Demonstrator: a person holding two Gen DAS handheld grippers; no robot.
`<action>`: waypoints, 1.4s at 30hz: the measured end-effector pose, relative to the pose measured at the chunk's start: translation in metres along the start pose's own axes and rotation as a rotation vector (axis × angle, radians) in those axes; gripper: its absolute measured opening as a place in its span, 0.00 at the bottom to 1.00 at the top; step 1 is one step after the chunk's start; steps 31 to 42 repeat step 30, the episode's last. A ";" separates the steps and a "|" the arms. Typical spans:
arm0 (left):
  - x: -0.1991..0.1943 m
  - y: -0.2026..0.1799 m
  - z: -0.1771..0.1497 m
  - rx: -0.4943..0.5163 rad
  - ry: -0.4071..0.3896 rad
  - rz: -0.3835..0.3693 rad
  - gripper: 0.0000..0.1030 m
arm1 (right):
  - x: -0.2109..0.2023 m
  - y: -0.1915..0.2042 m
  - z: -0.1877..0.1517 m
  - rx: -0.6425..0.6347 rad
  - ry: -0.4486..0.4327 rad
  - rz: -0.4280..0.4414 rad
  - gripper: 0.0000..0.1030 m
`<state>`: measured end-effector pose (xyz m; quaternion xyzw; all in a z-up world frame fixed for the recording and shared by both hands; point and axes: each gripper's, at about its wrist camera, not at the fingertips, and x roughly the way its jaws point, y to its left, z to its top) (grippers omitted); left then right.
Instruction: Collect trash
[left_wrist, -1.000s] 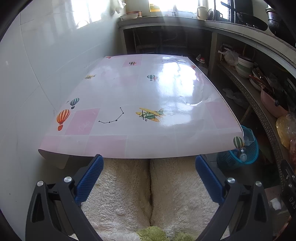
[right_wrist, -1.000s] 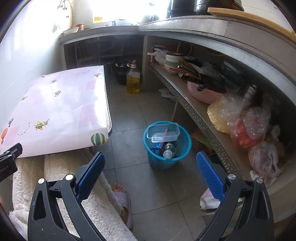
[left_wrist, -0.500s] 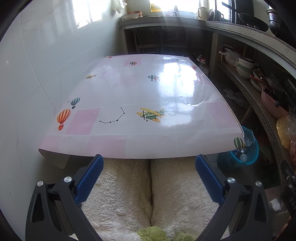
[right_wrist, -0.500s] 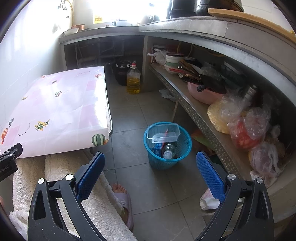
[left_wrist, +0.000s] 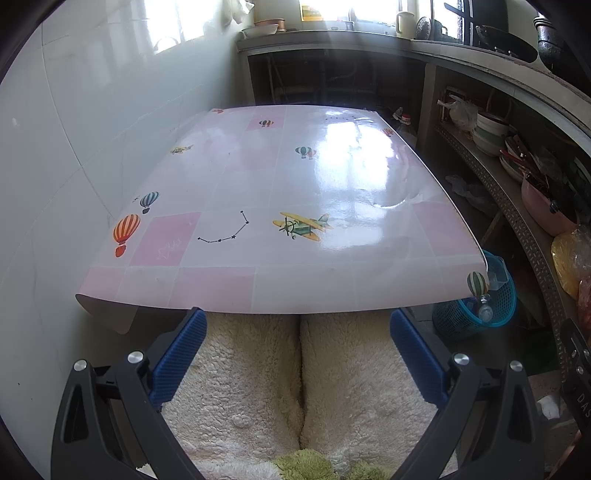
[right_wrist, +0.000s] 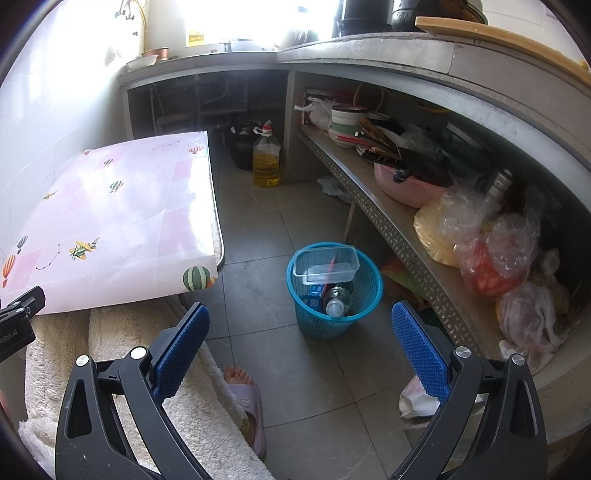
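A blue mesh trash basket (right_wrist: 352, 317) stands on the grey tiled floor right of the table. It holds a clear plastic container (right_wrist: 326, 264), a plastic bottle (right_wrist: 337, 300) and a blue carton. The basket also shows in the left wrist view (left_wrist: 496, 301). My right gripper (right_wrist: 299, 328) is open and empty, held above the floor in front of the basket. My left gripper (left_wrist: 297, 341) is open and empty, above a lap in cream fleece, at the near edge of the pink patterned table (left_wrist: 288, 192). No trash shows on the tabletop.
A low shelf (right_wrist: 384, 218) on the right holds bowls, a pink basin (right_wrist: 406, 186) and plastic bags. A bottle of yellow oil (right_wrist: 266, 158) stands on the floor at the back. A foot in a pink slipper (right_wrist: 247, 402) is near my right gripper. Crumpled paper (right_wrist: 417, 400) lies by the shelf base.
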<state>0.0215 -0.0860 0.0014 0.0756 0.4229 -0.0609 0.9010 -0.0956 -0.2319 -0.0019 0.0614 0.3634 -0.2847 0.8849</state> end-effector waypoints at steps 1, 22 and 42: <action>0.000 -0.001 0.000 -0.001 0.000 0.001 0.94 | 0.000 0.000 0.000 -0.001 0.000 0.000 0.92; 0.000 -0.001 -0.001 -0.002 0.005 -0.001 0.94 | 0.000 -0.001 0.001 0.000 0.003 0.002 0.92; 0.000 -0.001 -0.002 -0.004 0.011 -0.002 0.94 | 0.000 -0.001 0.000 0.001 0.003 0.002 0.92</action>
